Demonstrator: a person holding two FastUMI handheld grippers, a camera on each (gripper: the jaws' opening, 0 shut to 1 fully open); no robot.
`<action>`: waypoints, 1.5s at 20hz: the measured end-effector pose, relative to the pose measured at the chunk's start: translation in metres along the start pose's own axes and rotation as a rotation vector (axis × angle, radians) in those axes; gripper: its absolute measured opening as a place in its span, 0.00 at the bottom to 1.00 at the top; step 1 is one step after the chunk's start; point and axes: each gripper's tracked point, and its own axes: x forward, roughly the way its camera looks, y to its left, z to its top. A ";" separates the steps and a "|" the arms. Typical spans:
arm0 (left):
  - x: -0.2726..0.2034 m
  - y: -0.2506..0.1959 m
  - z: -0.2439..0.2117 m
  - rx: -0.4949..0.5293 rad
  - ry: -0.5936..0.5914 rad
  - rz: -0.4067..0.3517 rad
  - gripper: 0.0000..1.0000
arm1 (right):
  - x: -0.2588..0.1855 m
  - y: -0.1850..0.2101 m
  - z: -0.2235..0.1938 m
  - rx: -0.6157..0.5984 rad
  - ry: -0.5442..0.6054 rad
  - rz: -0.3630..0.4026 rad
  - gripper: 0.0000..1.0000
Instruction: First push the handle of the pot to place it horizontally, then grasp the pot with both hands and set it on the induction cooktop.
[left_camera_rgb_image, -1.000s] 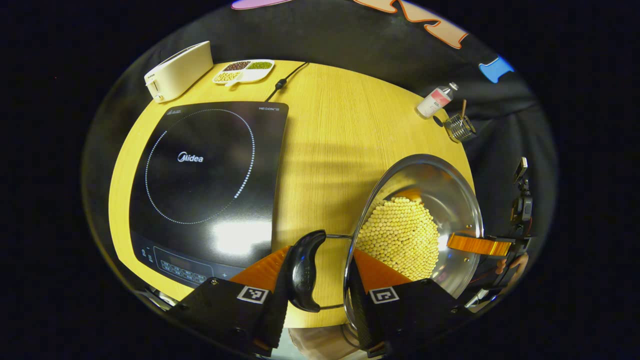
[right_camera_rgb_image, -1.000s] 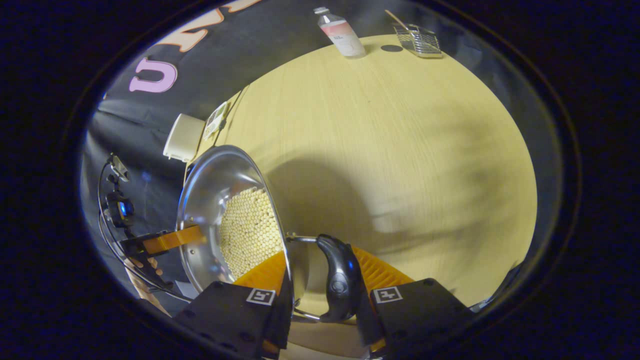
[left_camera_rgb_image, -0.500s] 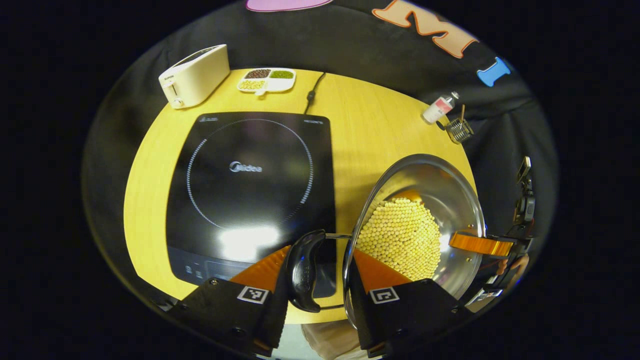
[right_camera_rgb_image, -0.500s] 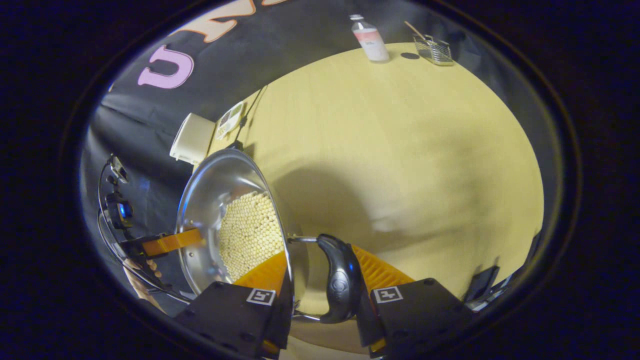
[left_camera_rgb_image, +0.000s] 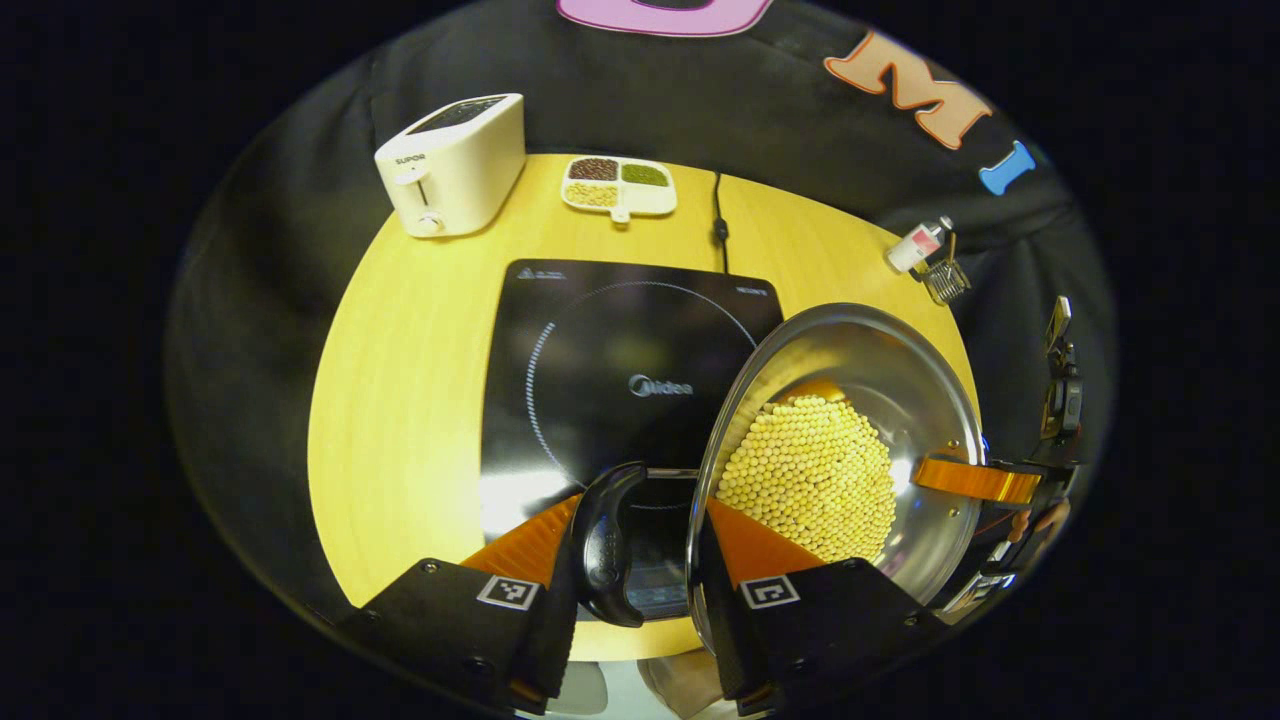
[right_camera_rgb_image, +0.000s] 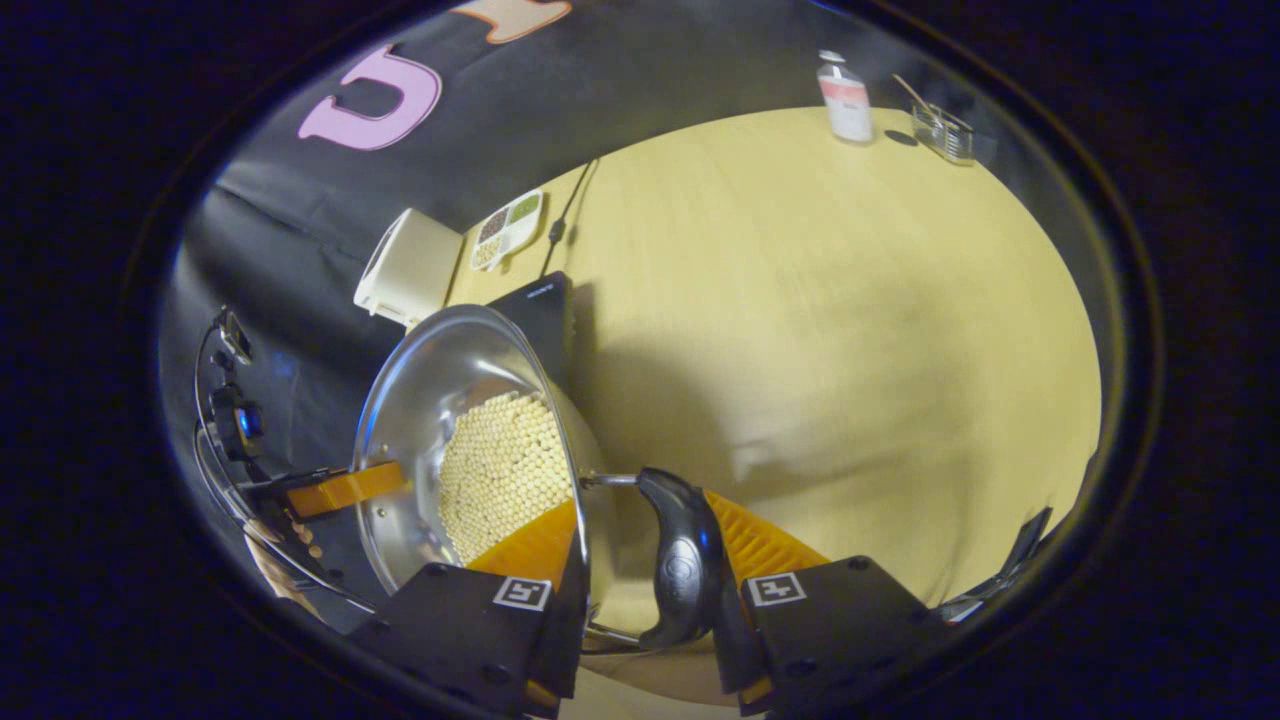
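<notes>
The steel pot (left_camera_rgb_image: 880, 360), full of pale yellow beans (left_camera_rgb_image: 810, 470), hangs in the air between both grippers. My left gripper (left_camera_rgb_image: 640, 505) is shut on the pot's black side handle (left_camera_rgb_image: 605, 545), one finger outside the handle and one inside the rim. At the other side handle (right_camera_rgb_image: 680, 570) my right gripper (right_camera_rgb_image: 640, 505) grips the same way. The black induction cooktop (left_camera_rgb_image: 600, 350) lies on the wooden table (left_camera_rgb_image: 400, 380), just below the left handle, with the pot's left edge over its right part. The right gripper's finger (left_camera_rgb_image: 975, 482) shows at the pot's far rim.
A white toaster (left_camera_rgb_image: 450, 160) and a divided dish of beans (left_camera_rgb_image: 618, 185) stand behind the cooktop, with its black cable (left_camera_rgb_image: 718, 210) beside them. At the table's far right edge are a small bottle (left_camera_rgb_image: 915, 245) and a wire basket (left_camera_rgb_image: 945, 280).
Both grippers have carried the pot leftward across the table toward the cooktop. The cooktop now sits under the left handle. Both grips are unchanged.
</notes>
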 end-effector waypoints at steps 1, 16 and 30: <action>0.000 0.010 0.008 0.009 -0.010 0.003 0.59 | 0.000 0.000 0.000 0.000 -0.005 0.002 0.50; 0.045 0.093 0.061 0.064 -0.071 0.049 0.58 | -0.001 -0.005 0.002 0.026 -0.041 -0.062 0.49; 0.057 0.099 0.080 0.097 -0.128 0.069 0.65 | 0.001 -0.009 0.011 0.036 -0.127 -0.075 0.54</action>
